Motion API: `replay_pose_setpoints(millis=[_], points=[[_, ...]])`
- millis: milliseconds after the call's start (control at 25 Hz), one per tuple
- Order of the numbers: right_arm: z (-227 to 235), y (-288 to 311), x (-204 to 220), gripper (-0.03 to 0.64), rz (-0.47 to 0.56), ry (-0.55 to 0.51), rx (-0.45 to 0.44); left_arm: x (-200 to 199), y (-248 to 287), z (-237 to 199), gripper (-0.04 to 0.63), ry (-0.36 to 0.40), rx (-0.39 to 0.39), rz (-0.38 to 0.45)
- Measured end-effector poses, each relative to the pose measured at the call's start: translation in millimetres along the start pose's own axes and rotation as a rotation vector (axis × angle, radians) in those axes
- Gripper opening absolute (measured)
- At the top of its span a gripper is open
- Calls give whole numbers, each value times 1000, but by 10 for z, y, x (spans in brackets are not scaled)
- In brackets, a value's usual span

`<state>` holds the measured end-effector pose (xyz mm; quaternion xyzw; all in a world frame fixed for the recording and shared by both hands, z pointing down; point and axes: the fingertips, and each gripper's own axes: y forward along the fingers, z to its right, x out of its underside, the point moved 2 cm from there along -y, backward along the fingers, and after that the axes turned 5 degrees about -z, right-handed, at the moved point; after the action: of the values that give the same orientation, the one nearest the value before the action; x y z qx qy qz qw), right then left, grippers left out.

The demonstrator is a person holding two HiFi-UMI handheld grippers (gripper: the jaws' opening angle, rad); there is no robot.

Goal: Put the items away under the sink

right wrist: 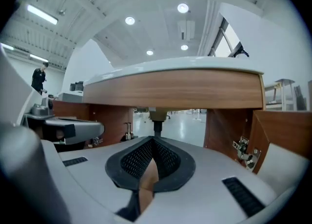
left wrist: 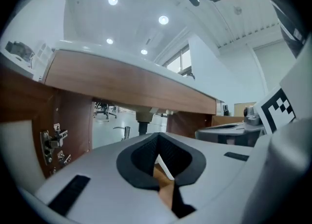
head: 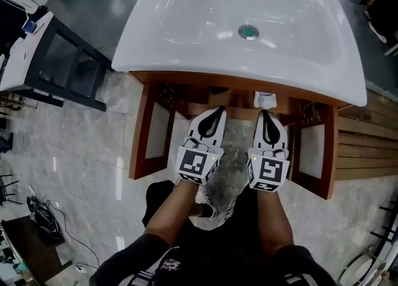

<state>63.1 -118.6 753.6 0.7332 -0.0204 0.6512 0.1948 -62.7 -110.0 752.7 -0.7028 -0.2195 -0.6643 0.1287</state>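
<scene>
Sink cabinet (head: 140,133) open; white item (head: 265,99) just beyond closed right tongs (head: 267,115)

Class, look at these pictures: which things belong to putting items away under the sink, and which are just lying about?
Belongs to the job:
- sink
- open cabinet beneath it
- small white item under the sink
- left gripper and right gripper, both shut and empty

Just lying about:
- side table
- wooden planks
- cables on the floor

Left gripper (head: 218,110), right gripper (head: 267,114) abreast, level, closed
</scene>
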Motion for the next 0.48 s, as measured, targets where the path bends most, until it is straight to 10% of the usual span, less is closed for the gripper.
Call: replay_pose_setpoints(millis=[480], points=[[-25, -899, -1875, 25, -86, 3, -62, -1964, -631, 317, -2, -61, -16, -57]])
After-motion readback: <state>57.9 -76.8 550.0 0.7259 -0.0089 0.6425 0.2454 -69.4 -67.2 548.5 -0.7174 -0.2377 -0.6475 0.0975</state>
